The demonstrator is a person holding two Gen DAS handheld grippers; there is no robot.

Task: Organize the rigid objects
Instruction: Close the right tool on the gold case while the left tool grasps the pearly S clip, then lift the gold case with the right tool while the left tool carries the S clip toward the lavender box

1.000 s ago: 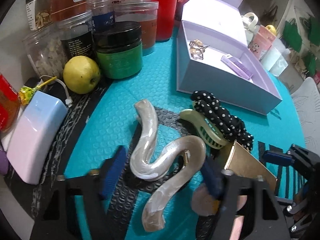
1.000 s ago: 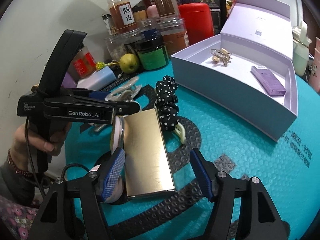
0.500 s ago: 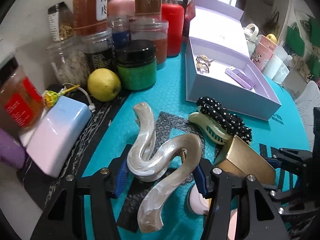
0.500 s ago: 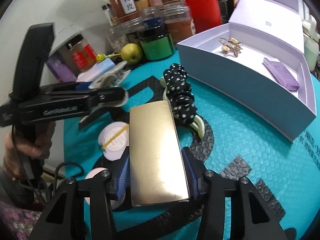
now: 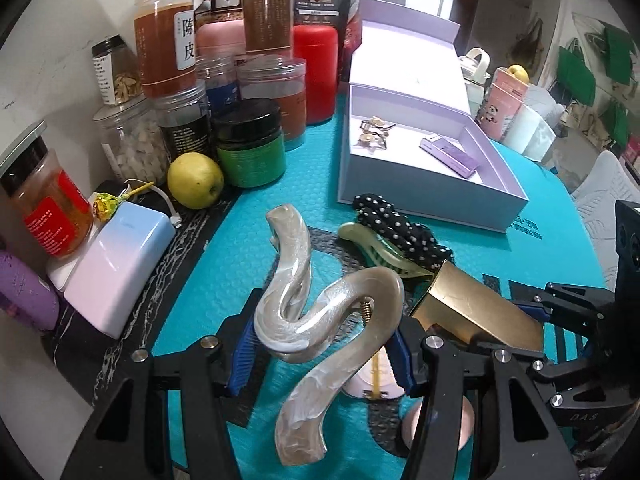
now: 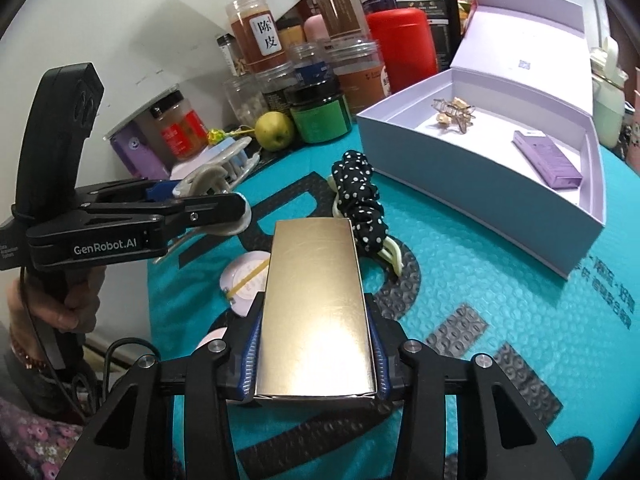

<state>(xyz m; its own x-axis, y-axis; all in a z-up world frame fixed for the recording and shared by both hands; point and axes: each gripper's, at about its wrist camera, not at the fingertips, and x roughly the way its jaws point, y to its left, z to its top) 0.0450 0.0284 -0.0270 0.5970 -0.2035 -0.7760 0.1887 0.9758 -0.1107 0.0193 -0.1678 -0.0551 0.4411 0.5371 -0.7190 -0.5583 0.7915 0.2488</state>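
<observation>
My left gripper (image 5: 320, 350) is shut on a large pearly S-shaped hair claw (image 5: 320, 320), held above the teal mat; it also shows in the right wrist view (image 6: 212, 184). My right gripper (image 6: 314, 350) is shut on a flat gold box (image 6: 316, 304), lifted off the mat; the box shows at the right of the left wrist view (image 5: 476, 312). An open lilac box (image 6: 500, 184) holds a gold hair clip (image 6: 454, 114) and a purple comb (image 6: 546, 158). A polka-dot scrunchie (image 6: 360, 200) and a pale green claw clip (image 5: 376, 250) lie on the mat.
Jars and bottles (image 5: 248, 92) crowd the back left, with a yellow-green fruit (image 5: 195, 180) and a white-blue power bank (image 5: 120, 264). Round pink discs (image 6: 246, 280) lie on the mat under the grippers. Cups (image 5: 520, 120) stand behind the lilac box.
Both grippers closed: the left on the pearly claw, the right on the gold box. Both have then lifted their objects off the mat.
</observation>
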